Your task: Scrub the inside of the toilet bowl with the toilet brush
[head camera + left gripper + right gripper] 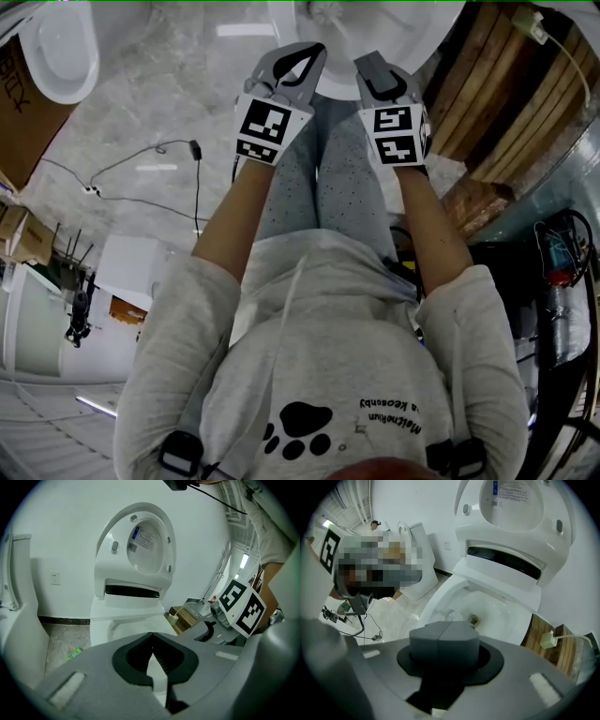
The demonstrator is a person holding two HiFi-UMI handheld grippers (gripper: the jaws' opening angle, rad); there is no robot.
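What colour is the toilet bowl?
The toilet bowl is white; clearest in the right gripper view.

White toilet (437, 601), and the lid's label (143, 536) shows blue and white. Left gripper (151, 637) and right gripper (444, 630) are grey with black lining, their marker cubes (270, 128) black-and-white squares. Sweatshirt (309, 375) is pale grey with a black paw print (298, 427); trousers (328, 178) are grey, dark-speckled. Wooden slats (497, 103) are brown.

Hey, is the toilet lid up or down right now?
Up. The lid stands raised behind the bowl, its underside facing forward, and the bowl's inside is exposed.
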